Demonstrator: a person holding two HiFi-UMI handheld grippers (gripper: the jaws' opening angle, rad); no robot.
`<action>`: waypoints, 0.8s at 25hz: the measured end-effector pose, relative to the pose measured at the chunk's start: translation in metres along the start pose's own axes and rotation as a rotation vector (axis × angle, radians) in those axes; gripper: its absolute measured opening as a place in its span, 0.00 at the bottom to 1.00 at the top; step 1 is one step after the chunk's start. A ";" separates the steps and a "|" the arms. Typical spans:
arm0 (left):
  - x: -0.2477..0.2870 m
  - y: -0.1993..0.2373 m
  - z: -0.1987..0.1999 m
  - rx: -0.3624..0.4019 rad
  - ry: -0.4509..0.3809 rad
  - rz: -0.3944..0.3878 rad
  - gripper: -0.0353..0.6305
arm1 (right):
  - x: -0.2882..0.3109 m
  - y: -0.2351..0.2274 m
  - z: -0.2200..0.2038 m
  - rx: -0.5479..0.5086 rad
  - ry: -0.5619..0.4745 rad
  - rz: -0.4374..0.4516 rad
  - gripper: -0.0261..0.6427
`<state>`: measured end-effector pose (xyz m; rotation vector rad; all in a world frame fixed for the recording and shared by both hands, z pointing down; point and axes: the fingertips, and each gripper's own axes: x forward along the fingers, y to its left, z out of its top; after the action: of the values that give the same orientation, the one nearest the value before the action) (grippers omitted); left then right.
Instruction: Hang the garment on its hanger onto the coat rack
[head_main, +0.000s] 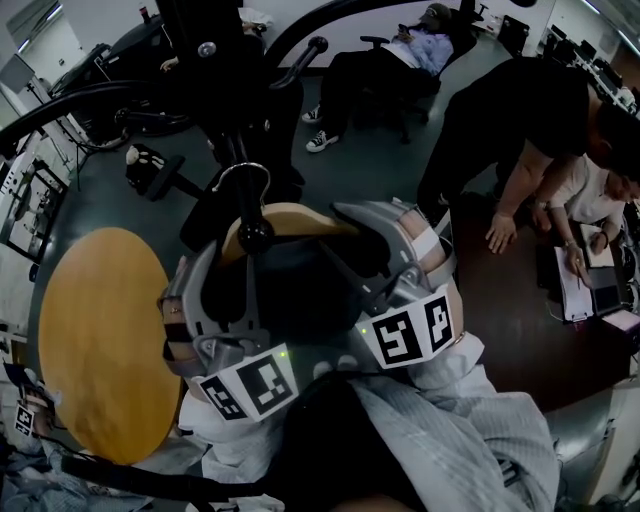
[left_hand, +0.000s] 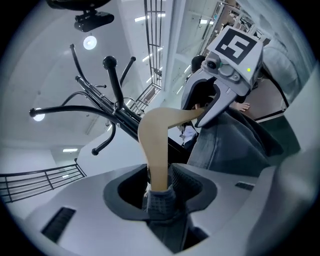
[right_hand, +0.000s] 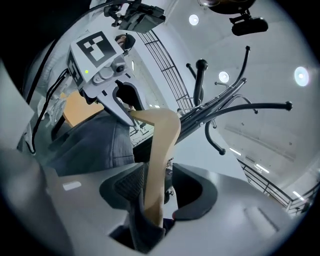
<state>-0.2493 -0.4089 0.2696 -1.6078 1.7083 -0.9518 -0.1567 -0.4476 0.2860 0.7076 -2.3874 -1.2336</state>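
A wooden hanger (head_main: 290, 215) carries a dark grey garment (head_main: 300, 290) right under the black coat rack (head_main: 225, 90). Its metal hook (head_main: 243, 178) sits by a knobbed rack peg; I cannot tell whether it rests on it. My left gripper (head_main: 190, 300) stands open around the hanger's left arm (left_hand: 157, 145), with a gap beside the wood. On the other arm (right_hand: 162, 145), my right gripper (head_main: 395, 235) is open too, one pad (right_hand: 127, 185) next to the wood and the other well clear. The rack's curved pegs (left_hand: 117, 100) (right_hand: 200, 95) rise just beyond the hanger.
A round wooden table (head_main: 100, 340) lies at the lower left. Two people (head_main: 520, 140) bend over papers at the right, and another reclines in a chair (head_main: 400, 60) at the back. A chair base (head_main: 150, 165) stands left of the rack.
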 end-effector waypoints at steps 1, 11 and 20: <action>-0.003 0.002 0.000 -0.012 0.001 0.010 0.27 | -0.003 0.002 0.000 0.004 0.002 0.011 0.27; -0.039 0.018 0.007 -0.191 -0.027 0.052 0.29 | -0.045 -0.003 0.009 0.204 -0.038 -0.021 0.31; -0.046 0.003 0.076 -0.441 -0.315 0.074 0.29 | -0.093 -0.032 -0.006 0.524 -0.081 -0.231 0.29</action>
<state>-0.1848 -0.3702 0.2220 -1.8353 1.8137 -0.2686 -0.0700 -0.4129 0.2546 1.1307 -2.7880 -0.7144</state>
